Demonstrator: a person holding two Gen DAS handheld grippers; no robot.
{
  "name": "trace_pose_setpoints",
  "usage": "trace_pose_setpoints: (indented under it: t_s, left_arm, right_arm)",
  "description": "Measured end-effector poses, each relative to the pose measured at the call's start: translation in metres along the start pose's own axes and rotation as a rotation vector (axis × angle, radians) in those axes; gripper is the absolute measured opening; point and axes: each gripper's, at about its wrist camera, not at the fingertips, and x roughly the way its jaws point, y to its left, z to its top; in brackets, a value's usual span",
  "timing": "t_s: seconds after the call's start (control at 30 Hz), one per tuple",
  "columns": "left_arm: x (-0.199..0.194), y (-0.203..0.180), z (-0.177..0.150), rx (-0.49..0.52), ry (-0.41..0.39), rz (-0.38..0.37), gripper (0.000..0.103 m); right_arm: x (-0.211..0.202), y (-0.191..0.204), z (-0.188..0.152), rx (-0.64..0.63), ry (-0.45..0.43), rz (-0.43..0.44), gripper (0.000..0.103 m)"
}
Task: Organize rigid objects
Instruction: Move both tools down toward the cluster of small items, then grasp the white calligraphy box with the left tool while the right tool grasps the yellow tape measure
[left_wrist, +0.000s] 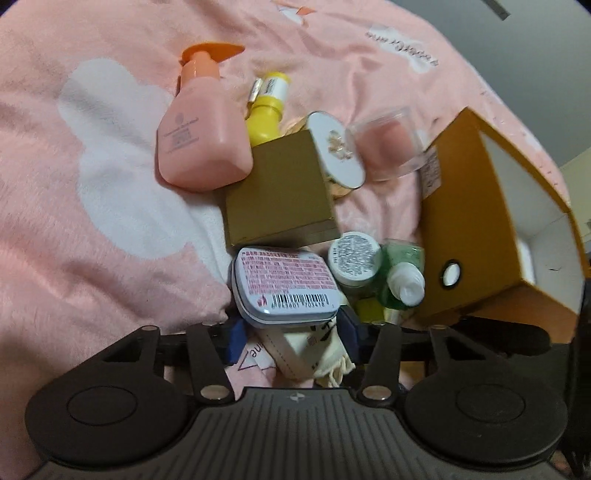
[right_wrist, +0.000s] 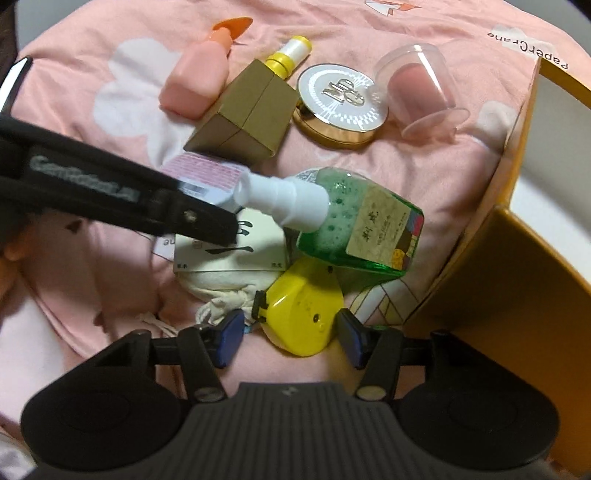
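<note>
- My right claw (right_wrist: 291, 336) points down at the bed (right_wrist: 92, 266) with its jaws partly open around a yellow case (right_wrist: 303, 310). The right pad is at the case's edge; the left pad stands a little clear, so I call this no grip.
- My left claw (left_wrist: 291, 336) is about half closed on a white tin (left_wrist: 284, 288) with a barcode label. Both blue pads appear to meet the tin's near end.
- Only the right wrist view shows the yellow case whole. Just beyond it lies a cloth pouch (right_wrist: 221, 291) under a cream card box (right_wrist: 236, 251).
- In that view a black finger of the left claw crosses in from the left edge, over the card box and part of the tin.
- A green bottle (right_wrist: 354, 225) with a white cap lies on its side, touching the yellow case's far side and crowding it.
- Only the left wrist view shows a small white-labelled jar (left_wrist: 354, 262), wedged between the tin and the green bottle.
- An open orange box (right_wrist: 517, 258) walls off the right side, close to the green bottle.
- Farther out a gold-brown box (right_wrist: 247, 122) sits just beyond the tin.
- Toward the far edge of the bed lie a pink pump bottle (right_wrist: 195, 85), a yellow spray bottle (right_wrist: 288, 55), a round white compact (right_wrist: 341, 103) and a clear dome (right_wrist: 421, 88) over something pink.
</note>
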Motion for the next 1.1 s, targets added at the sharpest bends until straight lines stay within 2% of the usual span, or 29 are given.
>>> trace_pose_setpoints:
  t_s: [0.03,0.13,0.2,0.23,0.33,0.5,0.6,0.7,0.77,0.93,1.03,1.1]
  left_arm:
    - [-0.004,-0.001,-0.001,0.005,-0.006,-0.022,0.055]
    - [-0.01,-0.002,-0.003,0.002,-0.013,-0.057,0.054]
    - [-0.005,-0.001,-0.003,-0.017,0.008,-0.023,0.057]
    - [-0.002,-0.001,-0.003,-0.032,0.021,-0.004,0.063]
    - [0.005,-0.002,-0.003,-0.05,0.037,0.034,0.071]
    - [0.017,-0.01,-0.007,0.001,0.063,0.093,0.079]
    - [0.029,-0.009,-0.006,0.001,0.06,0.096,0.091]
    - [0.036,-0.016,-0.009,0.035,0.048,0.107,0.093]
    - [0.035,-0.019,-0.012,0.052,0.03,0.114,0.091]
    - [0.01,-0.011,-0.018,0.012,-0.029,0.075,0.057]
    - [-0.004,-0.014,-0.023,0.039,-0.068,0.039,0.046]
    - [-0.016,-0.022,-0.029,0.1,-0.107,0.002,0.04]
  right_arm:
    - [-0.002,0.0,-0.001,0.006,-0.003,-0.005,0.041]
    - [-0.014,-0.003,-0.008,0.037,-0.021,-0.007,0.03]
    - [-0.023,-0.007,-0.013,0.07,-0.041,-0.023,0.022]
    - [-0.028,-0.009,-0.015,0.091,-0.055,-0.032,0.02]
    - [-0.037,-0.015,-0.019,0.131,-0.081,-0.05,0.019]
    - [-0.036,-0.017,-0.019,0.137,-0.084,-0.064,0.02]
    - [-0.034,-0.015,-0.017,0.125,-0.091,-0.085,0.021]
    - [-0.03,-0.017,-0.015,0.12,-0.095,-0.098,0.027]
    - [-0.031,-0.019,-0.019,0.128,-0.094,-0.102,0.029]
    - [-0.039,-0.026,-0.024,0.169,-0.106,-0.069,0.025]
    - [-0.046,-0.029,-0.026,0.189,-0.11,-0.025,0.02]
    - [-0.05,-0.027,-0.028,0.196,-0.113,-0.002,0.019]
